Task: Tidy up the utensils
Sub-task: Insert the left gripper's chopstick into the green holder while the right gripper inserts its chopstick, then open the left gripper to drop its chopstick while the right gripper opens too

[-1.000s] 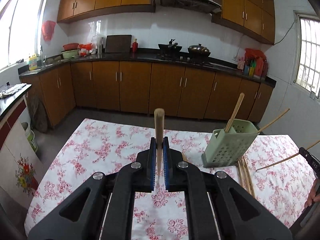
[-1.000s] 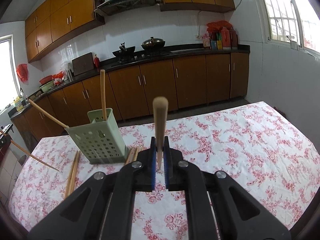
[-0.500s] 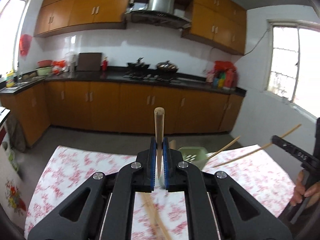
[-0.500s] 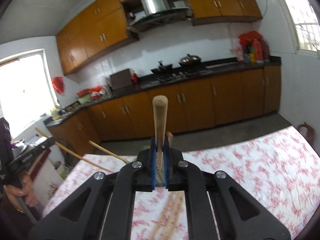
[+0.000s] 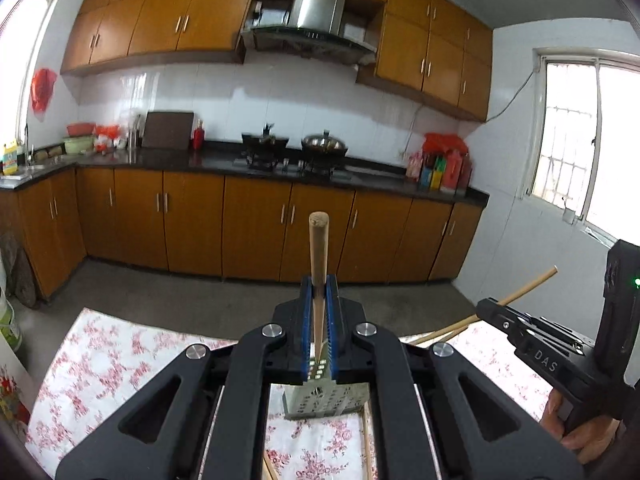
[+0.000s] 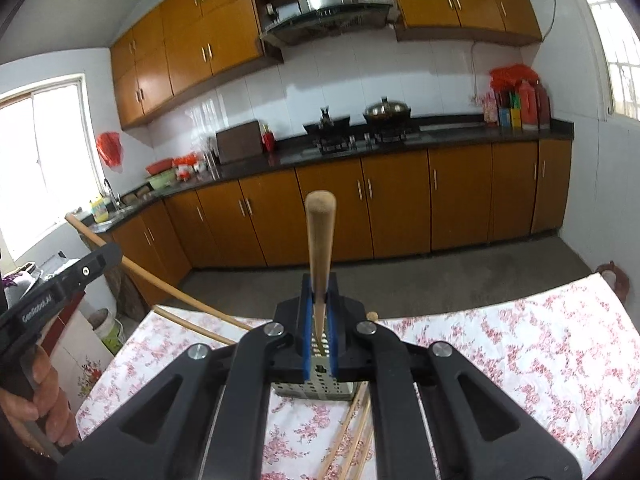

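My left gripper [image 5: 319,300] is shut on a wooden chopstick [image 5: 318,256] that points up and forward. My right gripper [image 6: 319,300] is shut on another wooden chopstick [image 6: 319,240]. Both grippers hover right above the pale green perforated utensil holder [image 5: 326,400], which shows between and under the jaws, also in the right wrist view [image 6: 316,384]. In the left wrist view the right gripper's body [image 5: 560,356] is at the right with its chopstick [image 5: 524,290]. In the right wrist view the left gripper's body [image 6: 52,296] is at the left. Loose chopsticks [image 6: 352,432] lie beside the holder.
The table has a white cloth with red flowers [image 6: 520,352]. Behind it are brown kitchen cabinets [image 5: 256,224] and a dark counter with a stove and pots [image 5: 296,152]. A bucket [image 6: 108,328] stands on the floor at the left.
Both grippers have moved in over the green holder from either side and tilted up; the holder now lies under the jaws. Each still grips its chopstick.
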